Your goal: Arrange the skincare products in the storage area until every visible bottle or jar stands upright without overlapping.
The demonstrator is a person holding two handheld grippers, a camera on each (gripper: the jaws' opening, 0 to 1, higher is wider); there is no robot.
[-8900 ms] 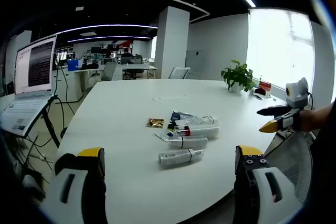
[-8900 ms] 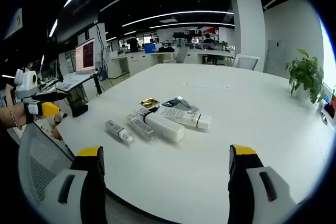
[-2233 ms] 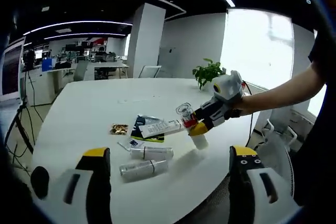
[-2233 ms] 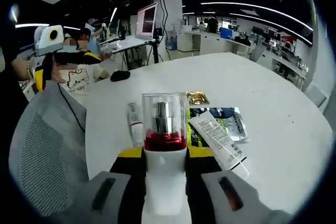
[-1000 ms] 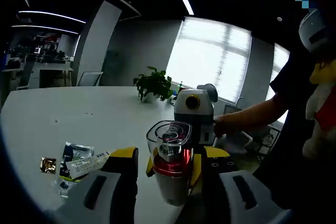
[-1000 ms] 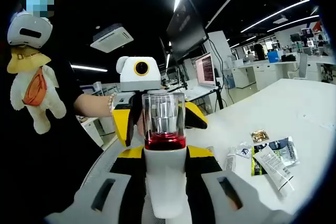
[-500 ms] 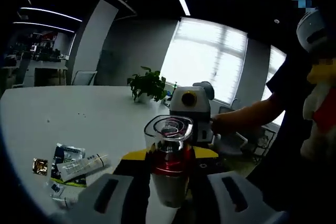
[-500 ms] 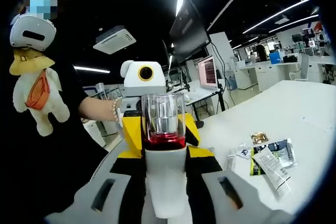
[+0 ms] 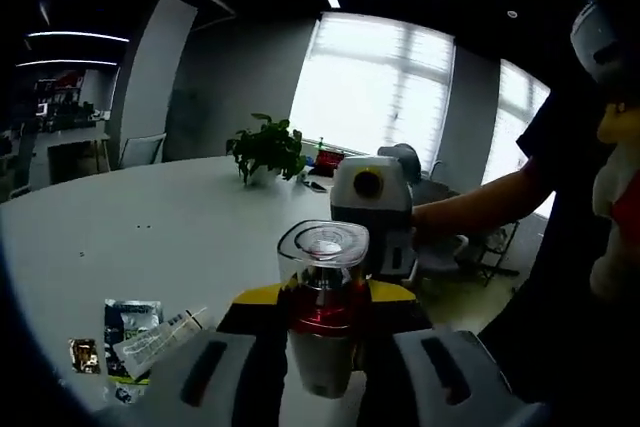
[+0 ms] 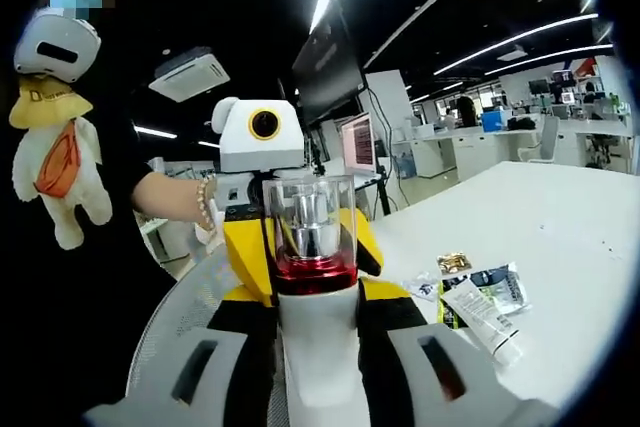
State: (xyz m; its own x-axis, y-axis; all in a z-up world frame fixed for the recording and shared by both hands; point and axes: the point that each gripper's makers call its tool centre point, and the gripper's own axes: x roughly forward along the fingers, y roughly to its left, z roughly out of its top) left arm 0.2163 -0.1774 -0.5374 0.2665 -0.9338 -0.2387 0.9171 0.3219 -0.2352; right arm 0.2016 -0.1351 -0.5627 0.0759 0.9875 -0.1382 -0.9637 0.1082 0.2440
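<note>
A white bottle with a red band and a clear cap is held in the air between both grippers. In the left gripper view my left gripper is shut on it, and the right gripper's body faces me from just behind. In the right gripper view my right gripper is shut on the bottle's white body, with the left gripper's yellow fingers flanking the cap and red band. Tubes and sachets lie flat on the white table.
A gold sachet lies beside the tubes. A potted plant stands at the table's far edge. A mesh chair is by the table's near side, a laptop stands behind, and the person's arm reaches in from the right.
Over the last second the left jaws closed onto the bottle that the right gripper holds. Since then both views have only drifted a little.
</note>
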